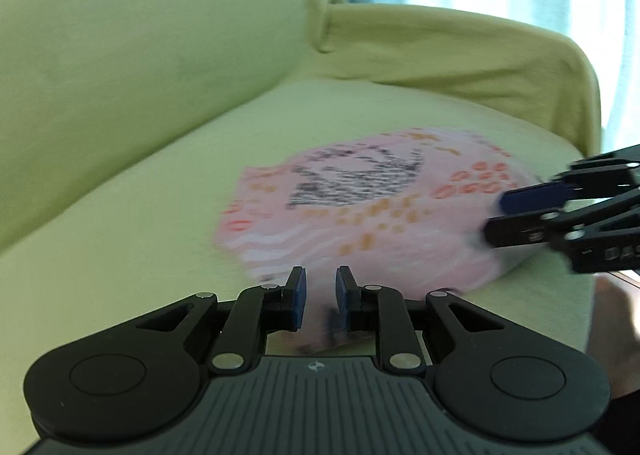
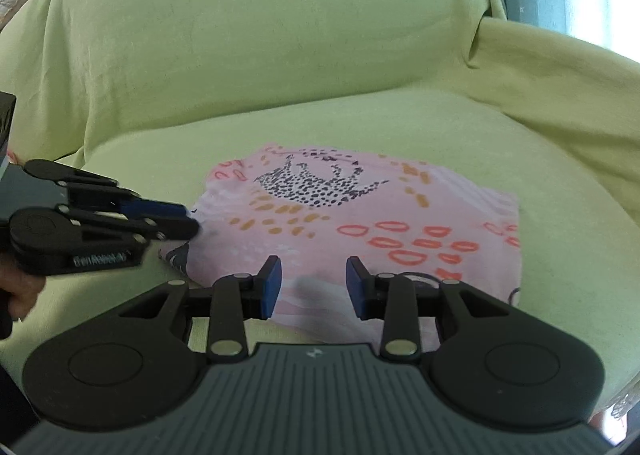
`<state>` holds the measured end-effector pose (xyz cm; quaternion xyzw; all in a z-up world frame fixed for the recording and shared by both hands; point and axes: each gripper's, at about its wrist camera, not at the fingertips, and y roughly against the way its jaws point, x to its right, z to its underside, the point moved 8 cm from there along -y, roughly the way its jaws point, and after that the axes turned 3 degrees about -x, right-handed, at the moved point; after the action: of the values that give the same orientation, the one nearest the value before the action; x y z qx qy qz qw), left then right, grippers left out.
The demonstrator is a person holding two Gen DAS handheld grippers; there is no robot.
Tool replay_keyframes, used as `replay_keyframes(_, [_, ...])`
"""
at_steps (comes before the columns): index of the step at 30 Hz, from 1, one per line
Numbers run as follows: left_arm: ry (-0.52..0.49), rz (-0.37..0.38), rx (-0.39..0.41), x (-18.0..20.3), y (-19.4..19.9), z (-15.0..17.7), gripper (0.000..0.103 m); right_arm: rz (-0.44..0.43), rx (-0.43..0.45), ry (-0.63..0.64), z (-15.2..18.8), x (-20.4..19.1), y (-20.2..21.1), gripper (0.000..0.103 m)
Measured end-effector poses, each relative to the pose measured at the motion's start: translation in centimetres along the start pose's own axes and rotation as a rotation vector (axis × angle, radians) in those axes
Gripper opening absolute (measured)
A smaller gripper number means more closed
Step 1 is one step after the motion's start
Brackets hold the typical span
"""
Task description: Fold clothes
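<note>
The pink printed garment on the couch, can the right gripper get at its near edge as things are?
Probably yes. The right gripper is open just above the pink garment, whose near edge lies bare on the green couch cover. The left gripper is off at the cloth's left edge.

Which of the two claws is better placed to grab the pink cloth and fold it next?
Probably the left gripper: its tips sit at the pink garment's left edge. The right gripper hovers open over the near edge, gripping nothing.
</note>
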<state>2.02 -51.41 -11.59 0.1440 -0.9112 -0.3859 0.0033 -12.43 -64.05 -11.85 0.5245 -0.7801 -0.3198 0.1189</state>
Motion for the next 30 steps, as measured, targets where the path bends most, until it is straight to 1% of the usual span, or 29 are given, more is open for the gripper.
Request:
replay_keyframes(4, [-0.044, 0.024, -0.017, 1.9, -0.8, -0.1, 0.021, -0.004, -0.021, -0.041, 0.4, 0.8, -0.7, 0.031])
replay_keyframes(8, [-0.06, 0.034, -0.027, 2.8, -1.2, 0.1, 0.021, 0.007, -0.049, -0.041, 1.2, 1.5, -1.3, 0.031])
replay_keyframes(17, [-0.071, 0.032, -0.039, 2.8, -1.7, 0.4, 0.022, 0.018, -0.066, -0.026, 1.7, 1.9, -1.2, 0.031])
replay_keyframes(19, [-0.073, 0.023, -0.041, 2.2, -1.6, 0.4, 0.023, 0.026, -0.069, -0.027, 1.7, 2.1, -1.1, 0.029])
replay_keyframes(21, [-0.072, -0.005, -0.042, 1.4, -1.5, 0.5, 0.023, 0.036, -0.066, -0.038, 1.7, 2.5, -0.7, 0.026])
replay_keyframes(23, [-0.064, -0.029, -0.036, 0.7, -1.3, 0.5, 0.023, 0.041, -0.04, -0.062, 1.7, 2.9, 0.3, 0.029])
replay_keyframes(24, [-0.065, -0.029, -0.021, 0.5, -0.9, 0.4, 0.023, 0.043, -0.025, -0.061, 1.7, 3.0, 0.9, 0.035])
replay_keyframes(26, [-0.102, -0.012, 0.045, 1.0, 0.5, 0.1, 0.023, 0.063, 0.005, -0.008, 1.7, 2.9, 2.4, 0.036])
replay_keyframes(27, [-0.135, 0.002, 0.083, 1.6, 1.3, -0.1, 0.025, 0.098, 0.012, 0.052, 2.0, 2.7, 3.0, 0.036])
replay_keyframes(29, [-0.232, 0.024, 0.147, 3.4, 2.5, -0.2, 0.035, 0.168, 0.02, 0.18, 2.5, 2.3, 4.1, 0.036])
replay_keyframes(30, [-0.308, 0.024, 0.166, 4.6, 2.9, 0.0, 0.039, 0.204, 0.01, 0.267, 3.1, 1.9, 4.2, 0.036])
